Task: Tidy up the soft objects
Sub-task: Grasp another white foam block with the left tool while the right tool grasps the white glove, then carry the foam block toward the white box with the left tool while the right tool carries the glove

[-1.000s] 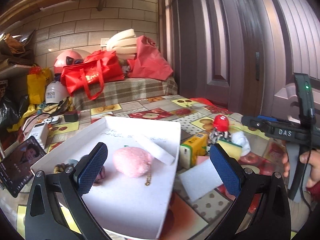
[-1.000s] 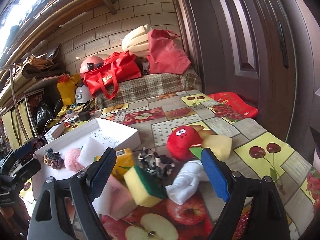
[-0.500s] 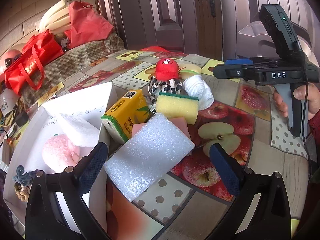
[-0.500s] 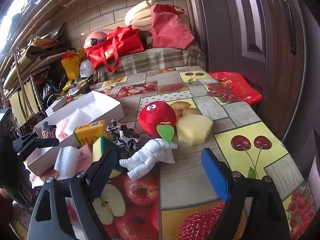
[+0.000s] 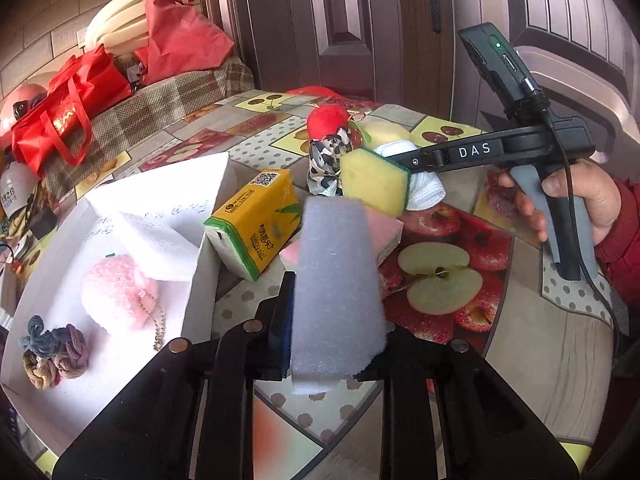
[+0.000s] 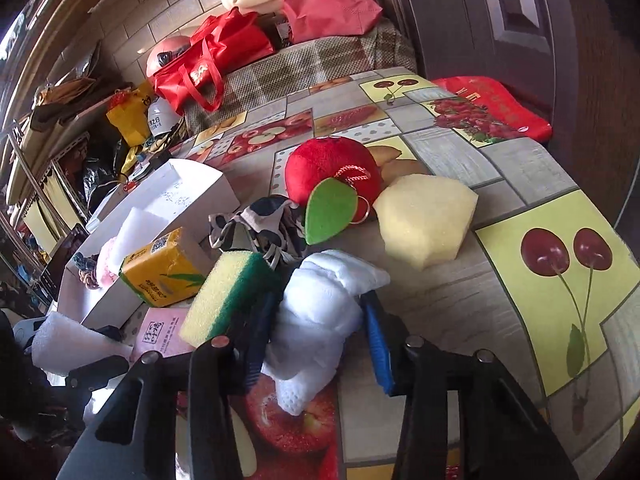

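My left gripper [image 5: 334,320] is shut on a white foam sheet [image 5: 336,280] and holds it upright beside the white box [image 5: 200,264]. The box holds a pink pompom [image 5: 114,294], a foam piece [image 5: 156,236] and hair ties [image 5: 50,354]. My right gripper [image 6: 320,324] is closed around a white plush figure [image 6: 320,304] on the table. A yellow-green sponge [image 6: 230,292], a yellow tissue pack [image 6: 164,272], a patterned cloth [image 6: 264,228], a red plush apple [image 6: 332,172] and a pale yellow sponge [image 6: 424,216] lie close by.
A pink tissue pack [image 6: 160,332] lies under the sponge. The table has a fruit-pattern cloth [image 6: 560,264]. Red bags [image 6: 216,52] and a helmet [image 6: 168,50] sit on a bench behind. A brown door [image 5: 360,20] stands at the right.
My left gripper closed on the foam sheet and lifted it upright. My right gripper moved down and forward and closed around the white plush figure.
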`<action>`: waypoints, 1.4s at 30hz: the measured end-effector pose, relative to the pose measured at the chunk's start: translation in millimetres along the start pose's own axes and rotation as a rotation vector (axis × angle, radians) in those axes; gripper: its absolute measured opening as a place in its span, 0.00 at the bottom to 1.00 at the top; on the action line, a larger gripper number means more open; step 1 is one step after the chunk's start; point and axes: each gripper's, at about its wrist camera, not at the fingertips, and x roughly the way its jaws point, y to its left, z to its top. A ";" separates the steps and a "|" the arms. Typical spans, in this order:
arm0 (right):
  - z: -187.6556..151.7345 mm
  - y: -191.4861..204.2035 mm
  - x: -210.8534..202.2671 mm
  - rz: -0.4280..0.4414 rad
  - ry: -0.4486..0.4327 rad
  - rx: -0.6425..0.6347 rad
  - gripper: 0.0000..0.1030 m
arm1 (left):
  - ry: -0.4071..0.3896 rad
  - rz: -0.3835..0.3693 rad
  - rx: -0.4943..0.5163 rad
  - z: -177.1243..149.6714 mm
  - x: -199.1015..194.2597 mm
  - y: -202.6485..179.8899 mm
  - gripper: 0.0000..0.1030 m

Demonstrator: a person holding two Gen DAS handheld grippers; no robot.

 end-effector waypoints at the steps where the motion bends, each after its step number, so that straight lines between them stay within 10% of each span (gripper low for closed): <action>1: 0.5 -0.4 -3.0 -0.001 -0.015 0.006 0.42 | -0.015 -0.002 -0.004 0.9 -2.8 -0.4 0.18; 19: -20.4 34.1 -93.4 -0.098 -0.494 -0.093 0.42 | -0.356 0.125 -0.150 -16.7 -75.0 15.4 0.18; 42: -42.6 91.6 -92.7 -0.080 -0.530 -0.261 0.42 | -0.370 0.195 -0.191 -21.6 -77.9 19.4 0.19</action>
